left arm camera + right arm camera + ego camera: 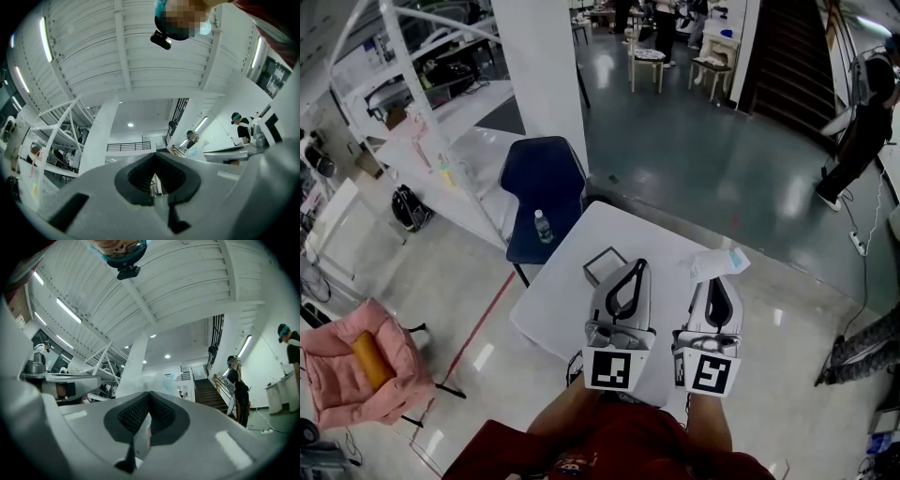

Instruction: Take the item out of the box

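Note:
A small square box (596, 259) with a dark rim lies open on the white table (562, 309), just left of my left gripper's tip. A clear plastic packet (719, 262) with blue print lies on the table beyond my right gripper; in the right gripper view the packet (161, 382) shows hazily past the jaw tips. My left gripper (637, 266) and right gripper (721, 283) rest side by side at the table's near edge, pointing away from me. Both pairs of jaws meet at the tips, with nothing between them (153, 158) (149, 395).
A dark blue chair (546, 183) with a water bottle (543, 226) on its seat stands behind the table. A pink padded chair (356, 366) is at the lower left. A white pillar (544, 75) rises behind. A person (862, 122) stands at the right.

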{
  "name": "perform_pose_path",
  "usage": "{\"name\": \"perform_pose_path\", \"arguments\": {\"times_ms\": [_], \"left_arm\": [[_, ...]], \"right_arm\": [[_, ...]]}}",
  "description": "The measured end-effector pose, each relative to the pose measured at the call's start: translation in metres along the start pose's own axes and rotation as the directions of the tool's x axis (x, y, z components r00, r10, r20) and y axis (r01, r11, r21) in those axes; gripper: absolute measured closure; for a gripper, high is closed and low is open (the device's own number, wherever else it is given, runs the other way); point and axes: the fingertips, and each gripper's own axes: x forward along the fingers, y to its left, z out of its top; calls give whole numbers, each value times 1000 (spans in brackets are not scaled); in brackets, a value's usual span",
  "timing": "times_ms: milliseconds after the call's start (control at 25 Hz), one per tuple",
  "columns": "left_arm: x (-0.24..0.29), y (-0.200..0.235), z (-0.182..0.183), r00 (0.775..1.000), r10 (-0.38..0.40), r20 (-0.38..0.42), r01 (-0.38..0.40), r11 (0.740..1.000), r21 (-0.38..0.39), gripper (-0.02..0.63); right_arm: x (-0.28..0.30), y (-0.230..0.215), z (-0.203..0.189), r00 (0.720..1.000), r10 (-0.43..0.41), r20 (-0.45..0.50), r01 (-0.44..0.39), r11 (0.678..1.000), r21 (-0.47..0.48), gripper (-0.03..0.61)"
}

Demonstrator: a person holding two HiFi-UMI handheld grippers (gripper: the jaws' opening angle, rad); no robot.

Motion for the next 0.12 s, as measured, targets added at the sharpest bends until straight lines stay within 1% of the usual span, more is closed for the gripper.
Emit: {"name": "perform_pose_path", "arguments": {"times_ms": [120], "left_arm": [[-1, 0, -1, 1000, -3, -5, 3, 1000, -3, 612]], "right_arm": [[0, 2, -1, 1000, 8, -6, -8, 1000, -5, 578]]}}
